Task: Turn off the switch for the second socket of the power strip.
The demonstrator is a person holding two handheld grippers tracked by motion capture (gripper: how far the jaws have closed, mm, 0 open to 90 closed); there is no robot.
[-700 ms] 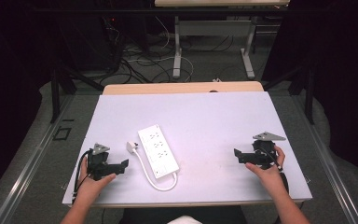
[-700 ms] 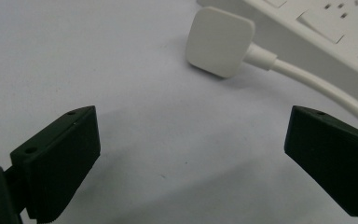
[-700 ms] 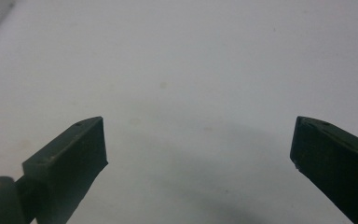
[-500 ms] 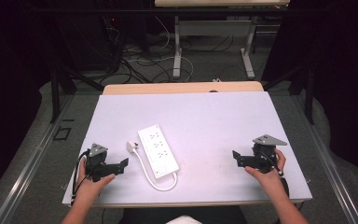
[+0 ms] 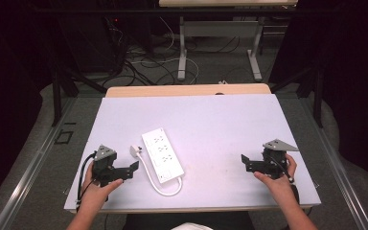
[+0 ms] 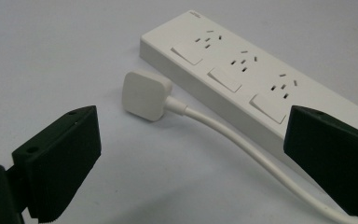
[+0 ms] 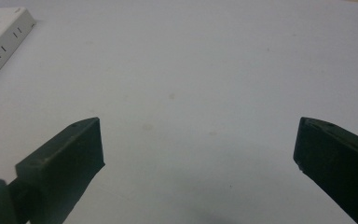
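A white power strip [image 5: 162, 154] lies flat on the white table [image 5: 211, 120], left of centre, its sockets facing up. Its white plug [image 5: 135, 150] rests on the table just left of it, and the cable [image 5: 165, 190] loops round the strip's near end. My left gripper [image 5: 132, 168] is held low at the near left, open, jaws pointing right at the plug and cable. In the left gripper view the plug [image 6: 144, 93], the cable [image 6: 242, 149] and the strip [image 6: 251, 79] lie just ahead of the gripper [image 6: 191, 135]. My right gripper [image 5: 245, 163] is open at the near right, pointing left over bare table.
The right gripper view has the strip's corner [image 7: 0, 37] at its far left, beyond the gripper [image 7: 198, 140]. A wooden table edge [image 5: 187, 90] borders the far side. Beyond it are metal desk legs [image 5: 182, 52] and loose floor cables [image 5: 143, 62].
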